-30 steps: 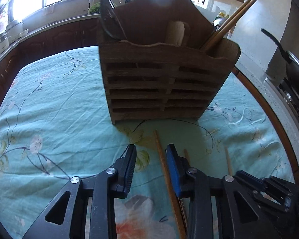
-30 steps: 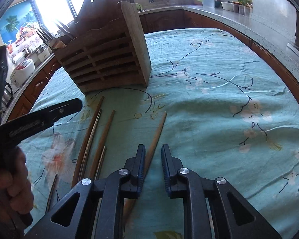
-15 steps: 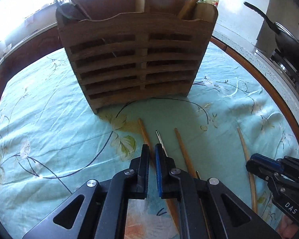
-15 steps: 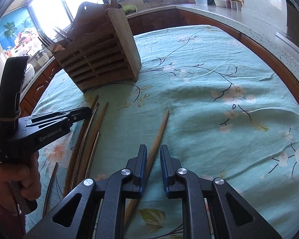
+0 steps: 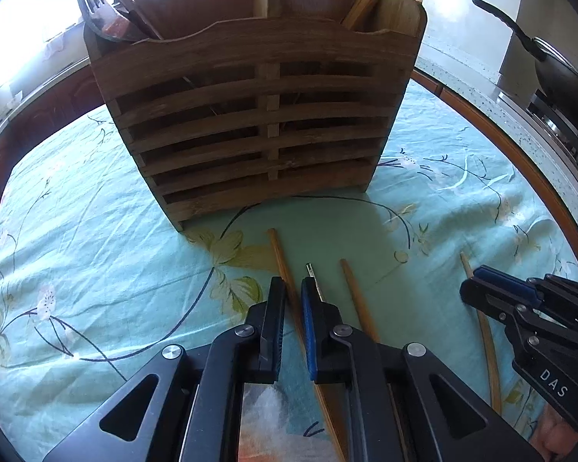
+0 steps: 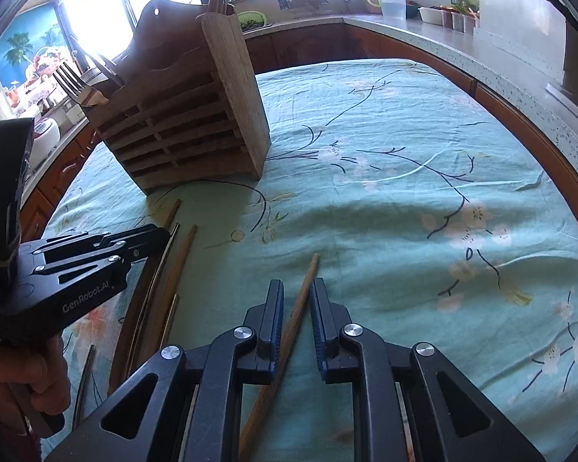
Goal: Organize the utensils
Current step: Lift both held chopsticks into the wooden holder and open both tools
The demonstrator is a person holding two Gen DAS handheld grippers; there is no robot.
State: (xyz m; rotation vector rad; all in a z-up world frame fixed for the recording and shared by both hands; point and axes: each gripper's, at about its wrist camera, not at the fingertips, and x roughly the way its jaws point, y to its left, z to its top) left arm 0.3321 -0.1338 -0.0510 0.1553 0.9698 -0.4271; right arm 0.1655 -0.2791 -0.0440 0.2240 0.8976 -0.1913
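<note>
Your left gripper (image 5: 292, 300) has narrowed onto a chopstick (image 5: 279, 254). Right gripper (image 6: 296, 304) sits narrow around another (image 6: 306, 281), unclamped. Next, the caddy (image 5: 250, 115).

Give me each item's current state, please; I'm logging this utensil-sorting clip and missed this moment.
left gripper: jaws narrow around a wooden chopstick, grip unclear.
right gripper: open, straddling another chopstick lying on the tablecloth.
wooden holder: upright, partly filled with forks and chopsticks.
metal chopstick: lying loose on the cloth.
pan: sitting on the stove.
</note>
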